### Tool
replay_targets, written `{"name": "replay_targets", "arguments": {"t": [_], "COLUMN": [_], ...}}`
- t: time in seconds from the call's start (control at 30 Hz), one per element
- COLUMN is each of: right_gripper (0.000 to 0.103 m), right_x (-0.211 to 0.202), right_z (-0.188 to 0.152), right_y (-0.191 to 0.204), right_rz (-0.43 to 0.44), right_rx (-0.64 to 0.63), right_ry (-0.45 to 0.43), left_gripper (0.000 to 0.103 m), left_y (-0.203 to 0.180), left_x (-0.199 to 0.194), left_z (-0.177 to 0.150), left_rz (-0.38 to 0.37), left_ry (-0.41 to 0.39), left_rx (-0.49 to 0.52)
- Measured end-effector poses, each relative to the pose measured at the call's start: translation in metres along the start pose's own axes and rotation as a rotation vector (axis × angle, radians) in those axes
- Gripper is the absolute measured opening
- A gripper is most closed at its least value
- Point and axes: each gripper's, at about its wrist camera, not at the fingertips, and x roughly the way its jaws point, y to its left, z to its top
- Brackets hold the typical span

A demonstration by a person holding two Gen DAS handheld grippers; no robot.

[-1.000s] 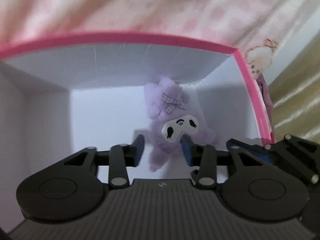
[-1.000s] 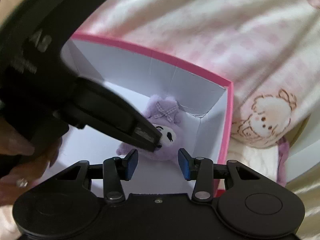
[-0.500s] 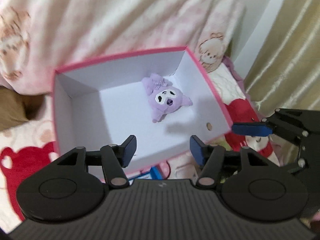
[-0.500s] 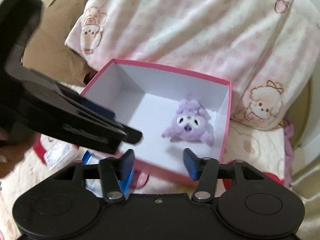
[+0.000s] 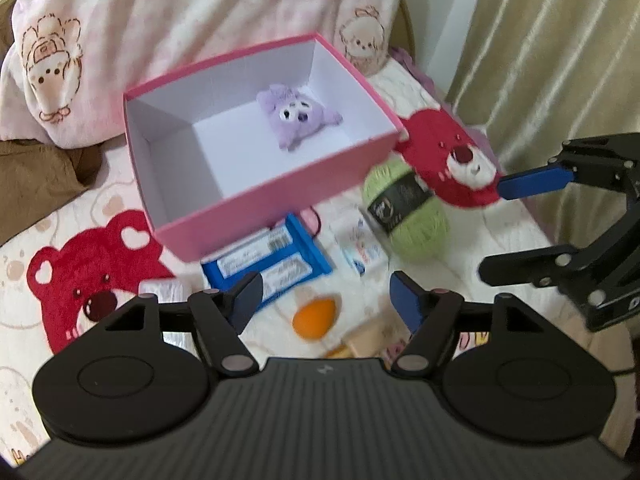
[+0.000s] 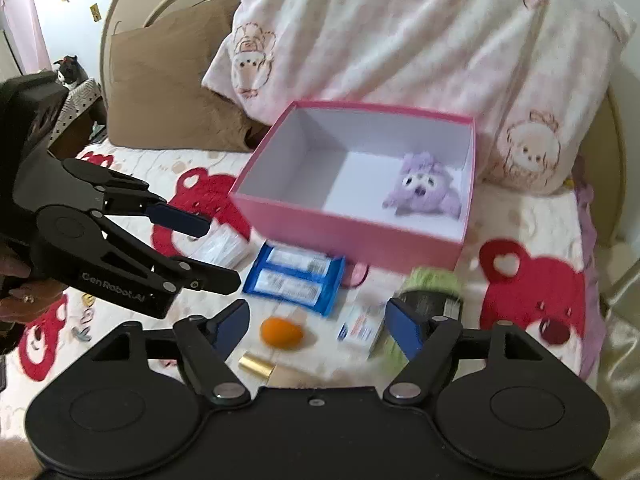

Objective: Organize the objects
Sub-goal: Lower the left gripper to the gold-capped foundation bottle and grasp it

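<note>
Progress looks slight: only one thing, the purple plush toy (image 5: 298, 122), lies inside the pink box (image 5: 280, 192), near its far right corner, and the rest of the box floor is bare. Your left gripper (image 5: 326, 300) and your right gripper (image 6: 316, 322) both hover over the bedsheet in front of the box, jaws spreading wider with nothing between them.

Left outside, by my count: one blue pack (image 6: 296, 278) holding two white tubes, one orange egg-shaped sponge (image 6: 280, 332), one skein of green yarn (image 5: 408, 208), one small white carton (image 6: 360, 328), one clear wrapped packet (image 6: 222, 246) and one gold-capped tube (image 6: 256, 364) partly hidden by your right gripper. A pink item peeks from under the box; what it is you cannot tell. So most of the sorting, I judge, lies ahead.
</note>
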Motion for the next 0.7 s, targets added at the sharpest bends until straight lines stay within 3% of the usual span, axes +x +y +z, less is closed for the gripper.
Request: {"name": "replay_targets", "arguments": {"t": [0.37, 0.6, 0.7], "right_gripper": [0.083, 0.083, 0.083], "right_x": [0.034, 0.080, 0.100], "right_z": [-0.073, -0.099, -0.104], "right_y": [0.002, 0.020, 0.024], "right_rz": [0.092, 0.050, 0.029], "right_rx": [0.059, -0.029, -0.063], "right_ry": [-0.019, 0.051, 0.084], "left_gripper": [0.074, 0.074, 0.074], "left_y": [0.004, -0.001, 0.002], "left_x": [0.029, 0.062, 0.075], "left_z": [-0.056, -0.084, -0.093], "left_rz": [0.003, 0.029, -0.004], "left_ry": [0.018, 0.012, -0.001], "left_rx": [-0.070, -0.099, -0.156]}}
